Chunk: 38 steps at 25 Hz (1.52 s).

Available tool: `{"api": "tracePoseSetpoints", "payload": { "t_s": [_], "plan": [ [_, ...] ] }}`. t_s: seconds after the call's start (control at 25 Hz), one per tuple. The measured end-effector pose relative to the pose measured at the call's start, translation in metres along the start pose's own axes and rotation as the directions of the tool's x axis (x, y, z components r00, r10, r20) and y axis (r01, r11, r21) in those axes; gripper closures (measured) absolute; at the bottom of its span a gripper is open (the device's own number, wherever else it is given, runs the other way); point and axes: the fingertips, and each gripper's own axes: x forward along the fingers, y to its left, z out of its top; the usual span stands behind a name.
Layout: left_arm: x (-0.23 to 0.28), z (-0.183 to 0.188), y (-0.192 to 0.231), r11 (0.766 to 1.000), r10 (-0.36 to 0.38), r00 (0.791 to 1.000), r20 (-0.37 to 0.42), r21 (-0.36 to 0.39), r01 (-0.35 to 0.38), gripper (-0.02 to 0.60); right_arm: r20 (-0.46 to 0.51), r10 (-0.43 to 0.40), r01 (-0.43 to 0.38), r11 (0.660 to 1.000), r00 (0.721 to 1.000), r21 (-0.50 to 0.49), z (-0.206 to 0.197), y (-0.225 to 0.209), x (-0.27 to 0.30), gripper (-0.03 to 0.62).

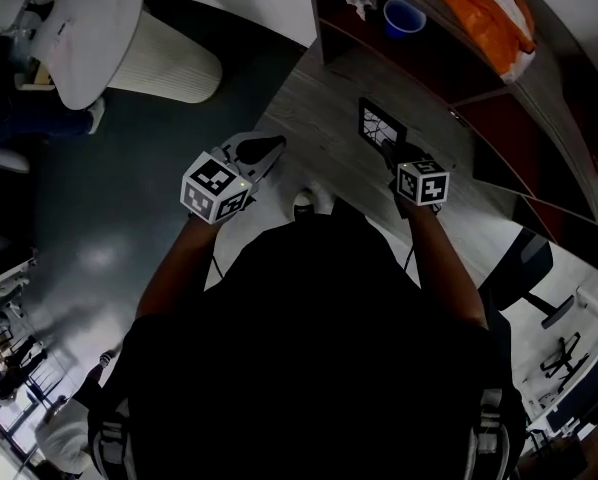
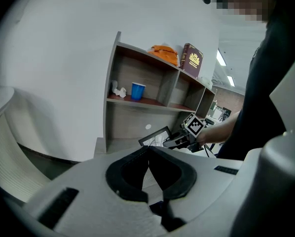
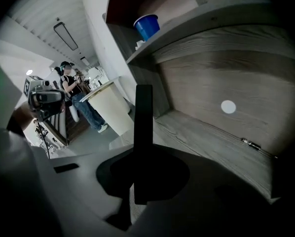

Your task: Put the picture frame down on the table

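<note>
The picture frame (image 1: pixel 378 125) is a small dark frame, held upright just above the grey wooden table (image 1: pixel 314 153). My right gripper (image 1: pixel 392 151) is shut on its near edge. In the right gripper view the frame (image 3: pixel 144 127) shows edge-on as a dark vertical bar clamped between the jaws of the right gripper (image 3: pixel 143 168), over the table (image 3: pixel 202 139). My left gripper (image 1: pixel 272 148) hovers at the table's left edge, shut and holding nothing. Its tips meet in the left gripper view (image 2: pixel 148 151), which also shows the frame (image 2: pixel 155 136) held in front of the shelf unit.
A shelf unit (image 1: pixel 449 118) stands on the table's far side with a blue cup (image 1: pixel 403 17), an orange cloth (image 1: pixel 484 13) and a dark red book (image 2: pixel 191 59). A white ribbed round body (image 1: pixel 169 58) sits on the floor at left. An office chair (image 1: pixel 524 268) is at right.
</note>
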Motion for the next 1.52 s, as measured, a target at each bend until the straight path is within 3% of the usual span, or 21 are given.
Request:
{"api": "tracePoseSetpoints", "payload": {
  "t_s": [0.72, 0.96, 1.52],
  "plan": [
    [0.038, -0.013, -0.004, 0.999, -0.023, 0.999, -0.044, -0.050, 0.021, 0.565, -0.111, 0.007, 0.004, 0.995, 0.994, 0.100, -0.049, -0.042, 0.027, 0.577],
    [0.049, -0.014, -0.007, 0.997, -0.035, 0.998, -0.055, -0.064, 0.031, 0.565, -0.139, 0.064, -0.023, 0.960, 0.988, 0.278, -0.075, -0.056, 0.040, 0.577],
    [0.063, -0.015, -0.006, 0.993, -0.037, 0.998, -0.051, -0.109, 0.031, 0.565, -0.148, 0.121, -0.040, 0.886, 0.981, 0.462, -0.096, -0.073, 0.052, 0.577]
  ]
}}
